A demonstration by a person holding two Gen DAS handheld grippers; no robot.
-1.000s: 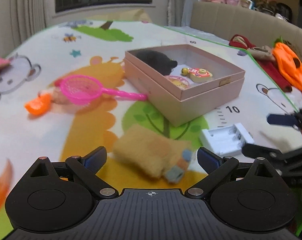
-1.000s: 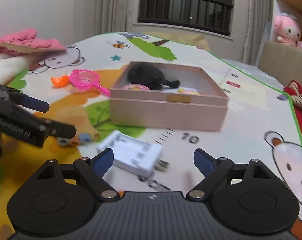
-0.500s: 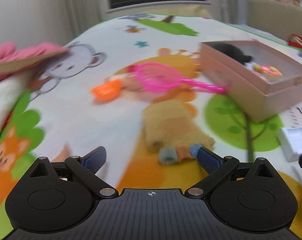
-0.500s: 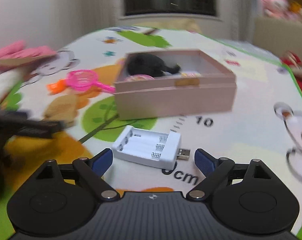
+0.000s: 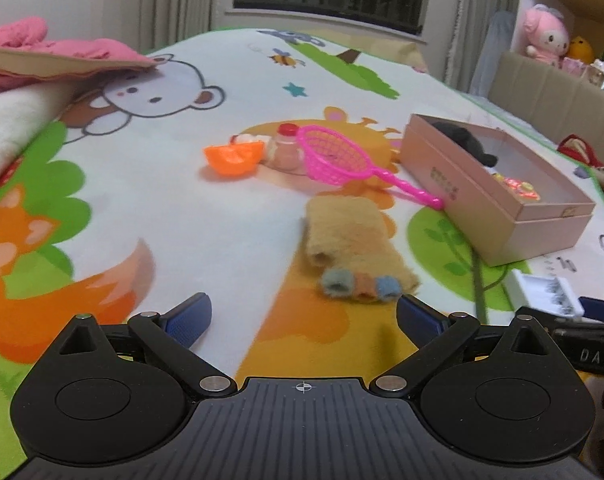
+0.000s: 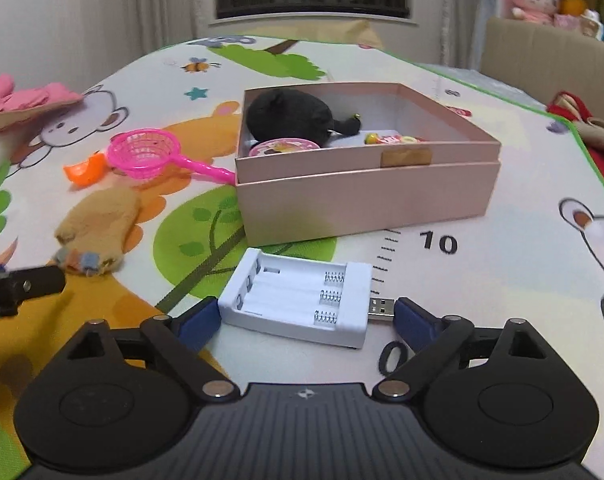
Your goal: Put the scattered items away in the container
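White battery charger (image 6: 302, 300) flat on play mat (image 6: 481, 248), bracketed by wide-spread fingers of right gripper (image 6: 302, 318), pads beside its ends, contact not discernible. Left gripper (image 5: 302, 314) likewise spread, gripping nothing, low over mat just short of tan fuzzy glove (image 5: 351, 246). Beyond glove: pink toy net (image 5: 333, 158), handle tip against pink box (image 6: 365, 192); orange toy piece (image 5: 234, 158) and small red-capped bottle (image 5: 286, 148) beside net hoop. Inside box: black plush (image 6: 290, 116), round pink item (image 6: 284, 148), small yellow-red toy (image 6: 389, 139).
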